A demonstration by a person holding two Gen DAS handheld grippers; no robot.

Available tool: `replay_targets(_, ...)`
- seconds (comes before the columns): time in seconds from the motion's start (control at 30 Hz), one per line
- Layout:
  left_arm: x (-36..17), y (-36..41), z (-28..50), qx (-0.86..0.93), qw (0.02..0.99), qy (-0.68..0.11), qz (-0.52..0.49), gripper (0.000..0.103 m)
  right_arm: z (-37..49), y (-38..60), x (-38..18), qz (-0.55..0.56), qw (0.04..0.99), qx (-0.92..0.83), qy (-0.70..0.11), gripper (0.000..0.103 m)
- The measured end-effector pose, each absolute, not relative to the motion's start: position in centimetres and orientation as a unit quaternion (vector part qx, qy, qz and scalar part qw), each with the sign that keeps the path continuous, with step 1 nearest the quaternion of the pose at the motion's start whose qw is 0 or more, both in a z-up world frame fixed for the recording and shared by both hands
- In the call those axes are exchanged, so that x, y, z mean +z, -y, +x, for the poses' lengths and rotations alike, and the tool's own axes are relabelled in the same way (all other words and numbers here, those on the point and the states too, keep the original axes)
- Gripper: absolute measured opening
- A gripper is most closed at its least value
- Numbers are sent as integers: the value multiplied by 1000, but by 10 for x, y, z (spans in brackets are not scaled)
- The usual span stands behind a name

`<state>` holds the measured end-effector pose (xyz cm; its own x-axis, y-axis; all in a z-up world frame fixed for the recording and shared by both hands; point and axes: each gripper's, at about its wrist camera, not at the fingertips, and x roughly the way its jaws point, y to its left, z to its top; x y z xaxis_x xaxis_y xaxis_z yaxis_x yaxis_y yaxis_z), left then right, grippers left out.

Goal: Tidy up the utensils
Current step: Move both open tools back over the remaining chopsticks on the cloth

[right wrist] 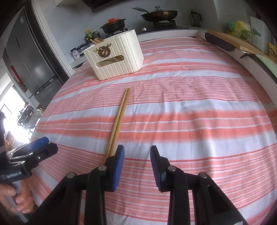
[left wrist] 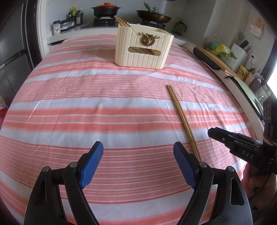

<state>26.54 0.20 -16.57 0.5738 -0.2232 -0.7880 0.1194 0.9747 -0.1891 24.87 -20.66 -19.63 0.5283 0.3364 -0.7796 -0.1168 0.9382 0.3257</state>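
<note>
A pair of wooden chopsticks lies side by side on the striped cloth, also in the right wrist view. A cream ribbed utensil holder stands at the far side of the table, with other chopsticks sticking out of it; it also shows in the right wrist view. My left gripper is open and empty, its right finger beside the chopsticks' near ends. My right gripper is open and empty, its left finger just right of the chopsticks' near ends.
The pink and white striped cloth covers the table. A stove with a black pot and a pan is behind the holder. A counter with a cutting board and clutter runs along the right edge. A fridge stands left.
</note>
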Motion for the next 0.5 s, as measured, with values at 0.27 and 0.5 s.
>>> replay_targets(0.27, -172, -15, 258, -77, 886, -454, -52, 84, 275, 163, -211, 84, 849, 148, -501, 13)
replay_targets(0.5, -173, -1, 264, -97, 881, -460, -51, 84, 279, 150, -209, 26, 854, 121, -506, 11)
